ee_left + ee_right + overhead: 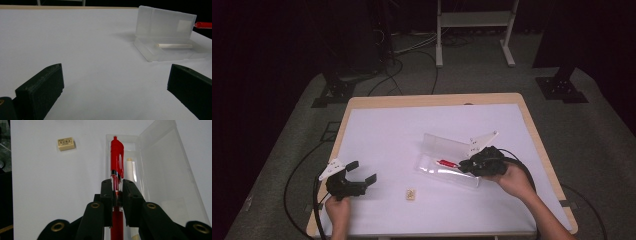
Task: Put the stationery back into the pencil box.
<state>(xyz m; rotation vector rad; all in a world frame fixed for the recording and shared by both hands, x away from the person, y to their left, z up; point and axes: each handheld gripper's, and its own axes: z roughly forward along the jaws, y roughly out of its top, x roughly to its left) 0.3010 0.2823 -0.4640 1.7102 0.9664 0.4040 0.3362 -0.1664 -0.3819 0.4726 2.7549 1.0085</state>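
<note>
A red pen (117, 155) is being pinched by the right gripper (117, 195) over the open clear case (160, 170). A white stick (129, 170) is lying inside. At eight o'clock, the left gripper (360, 172) is being held spread above the table (382, 135), nothing between its jaws; an eraser (411, 194) is lying between them.

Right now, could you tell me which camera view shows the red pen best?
The right gripper view: the red pen runs full length, clamped between that gripper's jaws. The high view shows a small red streak; the left gripper view shows just its tip.
</note>
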